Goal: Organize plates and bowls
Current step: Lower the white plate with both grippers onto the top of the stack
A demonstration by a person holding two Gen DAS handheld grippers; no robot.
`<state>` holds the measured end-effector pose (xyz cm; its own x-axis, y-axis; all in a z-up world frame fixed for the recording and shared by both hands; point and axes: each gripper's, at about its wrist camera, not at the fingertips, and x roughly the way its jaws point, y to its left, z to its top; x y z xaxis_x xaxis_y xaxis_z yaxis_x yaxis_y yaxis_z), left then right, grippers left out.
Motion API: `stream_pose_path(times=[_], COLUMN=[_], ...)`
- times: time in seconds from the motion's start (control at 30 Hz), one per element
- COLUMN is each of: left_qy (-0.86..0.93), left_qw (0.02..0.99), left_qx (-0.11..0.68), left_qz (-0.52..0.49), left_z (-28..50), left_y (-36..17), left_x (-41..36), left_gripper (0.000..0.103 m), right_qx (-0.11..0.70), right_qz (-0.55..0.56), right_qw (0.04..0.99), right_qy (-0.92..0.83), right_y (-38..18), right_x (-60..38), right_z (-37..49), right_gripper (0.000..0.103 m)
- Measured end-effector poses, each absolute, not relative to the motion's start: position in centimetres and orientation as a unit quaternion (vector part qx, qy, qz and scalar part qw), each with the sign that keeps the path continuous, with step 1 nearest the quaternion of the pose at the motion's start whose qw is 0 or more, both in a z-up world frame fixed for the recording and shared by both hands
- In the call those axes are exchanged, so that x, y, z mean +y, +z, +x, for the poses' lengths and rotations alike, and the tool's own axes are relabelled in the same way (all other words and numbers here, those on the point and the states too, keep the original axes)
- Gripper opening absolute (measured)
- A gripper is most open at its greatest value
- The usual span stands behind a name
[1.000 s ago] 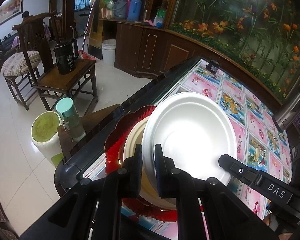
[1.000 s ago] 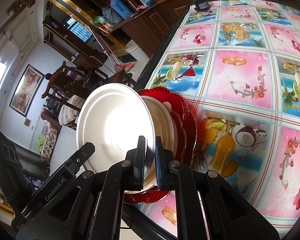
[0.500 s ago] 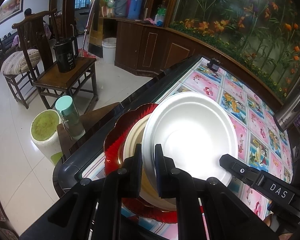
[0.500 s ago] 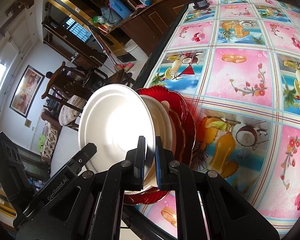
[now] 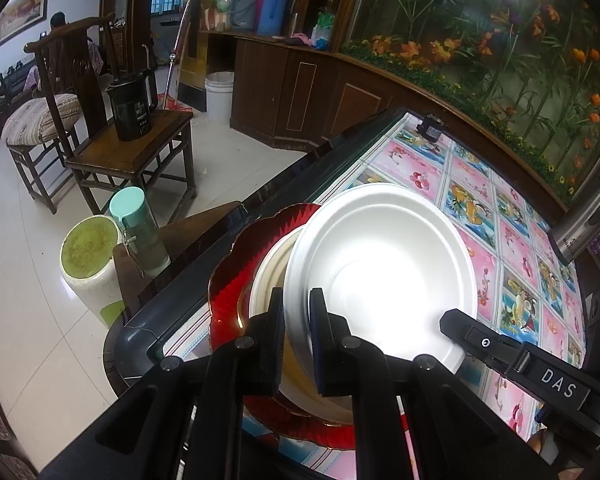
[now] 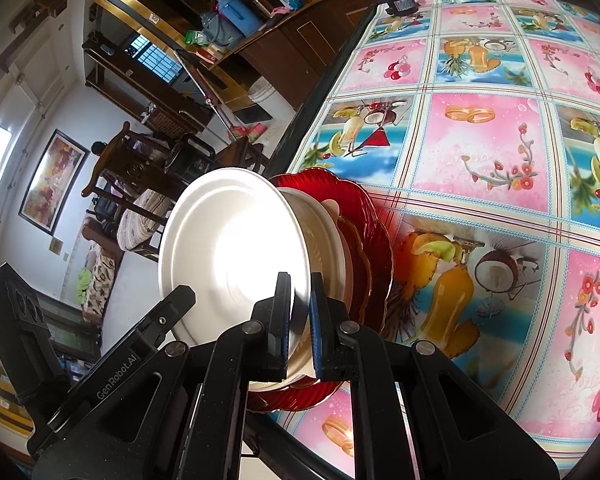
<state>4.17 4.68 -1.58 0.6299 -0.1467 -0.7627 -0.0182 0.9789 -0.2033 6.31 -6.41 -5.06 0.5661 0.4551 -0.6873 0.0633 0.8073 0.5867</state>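
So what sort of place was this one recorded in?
Most likely a home's living and dining room: a table under a fruit-print tablecloth, carved wooden chairs, a framed painting and thermoses on a sideboard.

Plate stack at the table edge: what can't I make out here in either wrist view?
- Count of dishes under the white plate: both views, it covers the cream dish and red plate.
- White plate surface: glare washes it out, both views.
- Near rim of the stack: left gripper and right gripper block it.
- Steel flask: left view, cut off by the edge.
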Motion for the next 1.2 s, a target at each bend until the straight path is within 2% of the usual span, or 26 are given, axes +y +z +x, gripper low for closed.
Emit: stream_pose_path(times=[1.2], left_qy=[-0.035], left_qw=[0.893], left_qx=[0.438], left_qz=[-0.101], left_z=[4.8], left_y=[-2.6], left_x=[4.8], left_gripper=[0.010], right_qx=[0.454], right_qz=[0.292], right_qw=[0.833], right_qy=[0.117], right_y=[-6.0], right_x=[-6.1], right_z=[6.7], right_gripper=[0.008])
